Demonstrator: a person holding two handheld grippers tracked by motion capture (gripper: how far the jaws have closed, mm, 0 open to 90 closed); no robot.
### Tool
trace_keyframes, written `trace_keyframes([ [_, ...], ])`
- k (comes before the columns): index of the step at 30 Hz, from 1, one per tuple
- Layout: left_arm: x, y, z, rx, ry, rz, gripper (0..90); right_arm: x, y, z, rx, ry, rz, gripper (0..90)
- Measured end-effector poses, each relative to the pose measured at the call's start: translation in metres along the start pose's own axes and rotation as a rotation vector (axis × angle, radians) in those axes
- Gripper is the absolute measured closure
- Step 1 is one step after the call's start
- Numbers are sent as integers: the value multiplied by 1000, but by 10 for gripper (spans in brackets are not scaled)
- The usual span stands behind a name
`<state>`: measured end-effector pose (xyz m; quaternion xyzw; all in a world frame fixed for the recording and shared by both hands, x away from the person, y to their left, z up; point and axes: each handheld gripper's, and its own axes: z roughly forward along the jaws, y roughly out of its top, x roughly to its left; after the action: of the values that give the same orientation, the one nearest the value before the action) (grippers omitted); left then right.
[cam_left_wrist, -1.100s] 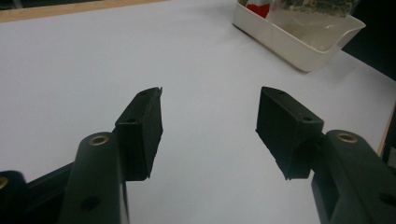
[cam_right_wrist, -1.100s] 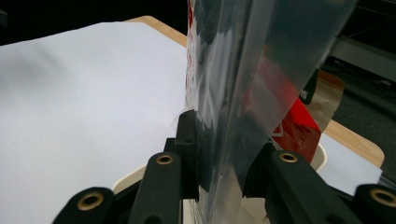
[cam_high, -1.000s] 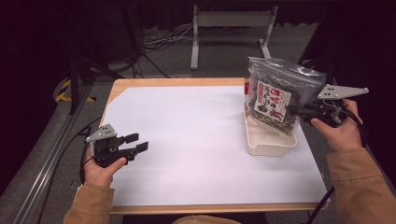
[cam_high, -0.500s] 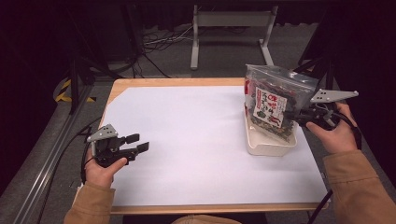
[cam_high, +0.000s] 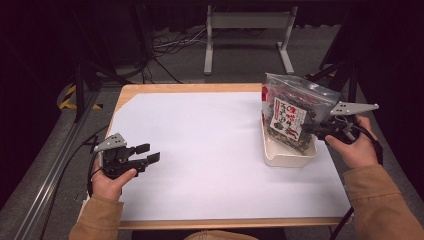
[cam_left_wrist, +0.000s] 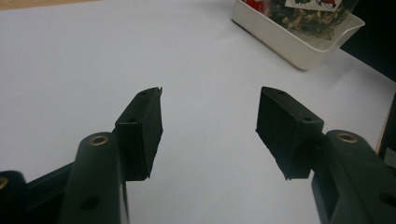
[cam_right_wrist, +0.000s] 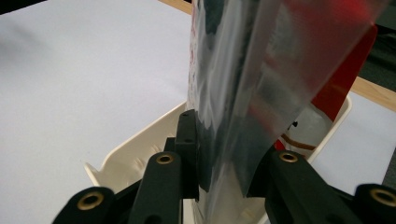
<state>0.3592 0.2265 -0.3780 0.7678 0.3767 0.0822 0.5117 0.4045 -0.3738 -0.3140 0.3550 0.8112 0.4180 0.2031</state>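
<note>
Right gripper (cam_high: 320, 131): fingers (cam_right_wrist: 187, 154) clamped on the lower edge of a clear bag (cam_high: 292, 112) of dark dried bits, plastic pinched flat between both pads. Bag upright, rising straight above the fingers, red and white label facing the desk's middle. Bottom of bag down inside a cream tray (cam_high: 285, 155), just beyond and beneath the fingers. Tray resting on the white sheet (cam_high: 210, 145) over the wooden desk (cam_high: 150, 90), near its right edge.

Left gripper (cam_high: 140, 157): fingers (cam_left_wrist: 144, 130) apart, nothing between them, bare white sheet directly under the gap. Held low over the sheet near the left edge, pointing toward the tray. Tray and bag well apart from these fingers, far ahead and to their right in the left gripper view.
</note>
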Motion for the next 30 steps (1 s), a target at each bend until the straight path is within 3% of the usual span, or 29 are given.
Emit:
trace_keyframes([
  [15,-1,0,2,5,-7,-2,414,3,-11,12,21,8,15,733],
  [27,1,1,3,1,-5,0,413,2,-20,11,-23,2,43,723],
  [30,3,1,1,2,-5,-4,410,1,-23,9,-56,-6,57,687],
])
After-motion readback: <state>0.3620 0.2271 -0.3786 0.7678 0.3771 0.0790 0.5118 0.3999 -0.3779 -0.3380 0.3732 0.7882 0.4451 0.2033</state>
